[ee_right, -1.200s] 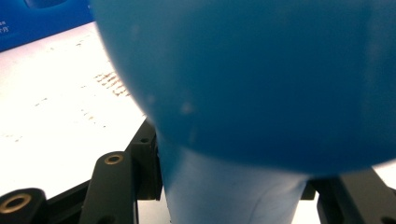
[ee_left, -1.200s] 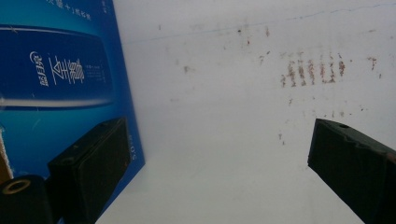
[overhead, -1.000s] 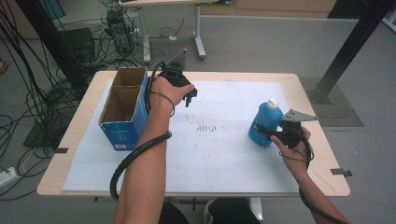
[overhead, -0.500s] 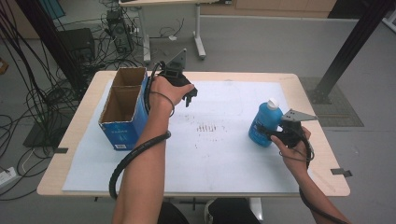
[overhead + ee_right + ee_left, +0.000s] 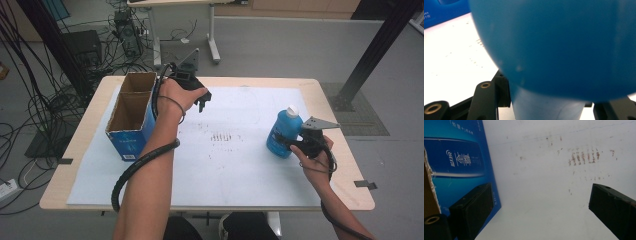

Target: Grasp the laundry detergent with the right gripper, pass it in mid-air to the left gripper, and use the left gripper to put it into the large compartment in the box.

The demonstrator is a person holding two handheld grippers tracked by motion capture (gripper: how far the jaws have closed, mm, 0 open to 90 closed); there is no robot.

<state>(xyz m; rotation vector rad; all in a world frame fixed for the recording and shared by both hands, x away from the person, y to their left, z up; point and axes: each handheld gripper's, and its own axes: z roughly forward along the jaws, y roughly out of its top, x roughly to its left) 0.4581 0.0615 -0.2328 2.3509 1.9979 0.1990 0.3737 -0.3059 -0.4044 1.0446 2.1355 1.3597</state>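
The right tongs [image 5: 295, 144] are clenched low around the blue bottle [image 5: 283, 132], which stands on the white sheet at the right of the surface [image 5: 90, 145]. Gripped so low, the bottle could tip. The left tongs [image 5: 202, 100], released, hover beside the open box [image 5: 131, 112].

Left black two-jaw hand-held gripper [image 5: 202, 102]: matte black body; flat, blocky black jaws [image 5: 471, 207] with a round brass-ringed screw hole at the base. Thick black ribbed cable [image 5: 142, 165] trails from it along the bare, sleeveless forearm; a thin dark band [image 5: 172, 104] circles the wrist behind it.

Right black two-jaw hand-held gripper [image 5: 292, 145]: black body, grey three-cornered plate [image 5: 320, 123] on top, brass-ringed screw holes [image 5: 485, 85] on black linkage bars, thin black cable [image 5: 332, 160] looping behind it.
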